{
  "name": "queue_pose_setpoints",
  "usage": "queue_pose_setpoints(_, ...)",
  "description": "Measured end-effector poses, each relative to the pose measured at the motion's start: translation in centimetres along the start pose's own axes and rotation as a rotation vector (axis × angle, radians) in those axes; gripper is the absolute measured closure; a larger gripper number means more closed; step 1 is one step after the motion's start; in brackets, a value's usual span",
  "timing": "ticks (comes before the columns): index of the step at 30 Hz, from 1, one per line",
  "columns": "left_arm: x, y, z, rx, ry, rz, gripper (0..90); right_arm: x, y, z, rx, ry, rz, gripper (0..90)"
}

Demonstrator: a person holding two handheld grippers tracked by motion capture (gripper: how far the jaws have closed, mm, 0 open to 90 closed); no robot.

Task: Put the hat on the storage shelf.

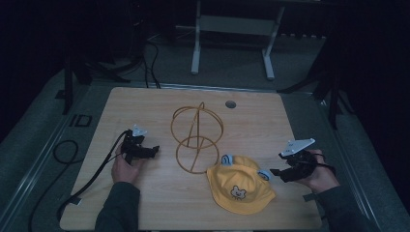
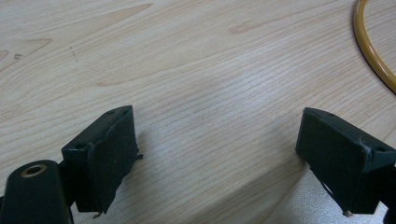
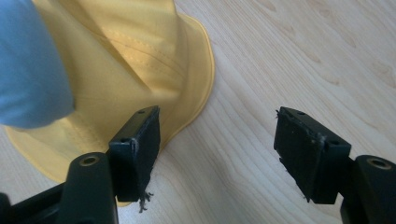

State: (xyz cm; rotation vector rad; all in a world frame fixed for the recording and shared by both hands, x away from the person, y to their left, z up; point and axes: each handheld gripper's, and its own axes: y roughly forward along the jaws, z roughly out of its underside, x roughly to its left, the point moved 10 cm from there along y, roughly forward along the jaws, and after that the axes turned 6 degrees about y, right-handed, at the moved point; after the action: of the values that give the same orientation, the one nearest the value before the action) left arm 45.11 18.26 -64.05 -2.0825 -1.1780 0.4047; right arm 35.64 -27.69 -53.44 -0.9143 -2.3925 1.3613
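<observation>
The yellow hat (image 1: 239, 186) is lying flat on the wooden table (image 1: 145, 203), in the lower middle of the high view, a bit to the right. It is showing a little bear picture (image 1: 236, 192) on its front and two blue ears (image 1: 227, 159) sticking out near its top edge. Just up and left of the hat, a gold wire stand (image 1: 197, 137) made of rings is standing on the table, and its bottom ring is sitting right beside the hat. The right gripper (image 1: 277, 171) is resting in the person's right hand (image 1: 320, 174) at the lower right, just beside the hat's right edge. In the right gripper view, the right gripper (image 3: 217, 149) is holding its jaws wide apart with nothing between them, one jaw is sitting over the hat's (image 3: 140, 70) yellow brim, and a blurry blue ear (image 3: 32, 65) is filling the upper left corner. The left gripper (image 1: 152, 150) is lying in the person's left hand (image 1: 124, 168) at the left of the high view, near the stand. In the left gripper view, the left gripper (image 2: 217, 149) is also spreading its jaws wide over bare wood, gripping nothing, and a piece of the gold ring (image 2: 371, 46) is curving through the upper right corner.
</observation>
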Motion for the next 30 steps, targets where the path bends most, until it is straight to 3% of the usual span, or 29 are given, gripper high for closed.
queue_pose_setpoints(9, 0.0, 0.0, 0.0, 0.000, 0.000, 0.000, 12.3, 0.4, -1.0, -1.4, 0.021, -0.042, -0.026, 33.6)
queue_pose_setpoints(20, 0.0, 0.0, 0.0, -0.001, 0.000, -0.001, 12.3, 1.3, -2.3, -3.6, -0.004, -0.073, -0.105, 48.1)
queue_pose_setpoints(30, 0.0, 0.0, 0.0, 0.000, 0.000, 0.000, 12.3, 2.6, -3.1, -5.6, -0.006, -0.117, -0.137, 47.0)
